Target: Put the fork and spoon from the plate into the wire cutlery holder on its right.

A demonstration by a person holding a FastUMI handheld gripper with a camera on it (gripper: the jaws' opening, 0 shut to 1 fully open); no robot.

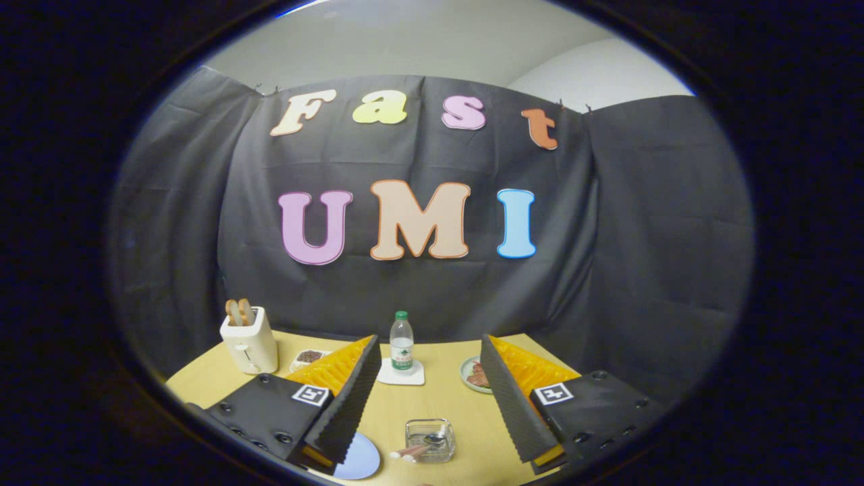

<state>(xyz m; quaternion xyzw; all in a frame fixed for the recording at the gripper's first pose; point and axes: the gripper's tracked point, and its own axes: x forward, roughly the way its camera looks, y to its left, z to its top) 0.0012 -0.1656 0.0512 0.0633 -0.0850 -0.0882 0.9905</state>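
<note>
Claw (432, 405) spread wide and holding nothing: its two fingers (347, 401) hang apart above a pale wooden table (445, 401), each faced with a black ribbed pad edged like saw teeth and backed by bright orange ridged plastic. Each finger's black matte mount, dotted with round screw heads, carries a small square black-and-white tag.

Between the fingertips, close below them, sits the holder (430, 440), a small square basket of thin silvery wire. Cutlery lies in it, tilted, with the handles poking out over its left side; a spoon bowl (434, 439) shows inside, and whether the fork is with it cannot be told. Just left of the holder, partly under the left finger, is the plate (359, 459), pale blue, round and smooth, its visible part bare.

Beyond the fingers, a clear plastic bottle (401, 343) with a green cap and a green-and-white label stands upright on a white square coaster (402, 372); the label's writing is too small to read. To its left, a cream toaster (248, 341) with rounded corners holds two slices of browned bread upright in its slots. A small white dish (309, 358) of dark grains lies between the toaster and the left finger. A round, pale green dish (472, 374) with something reddish on it peeks from behind the right finger.
</note>
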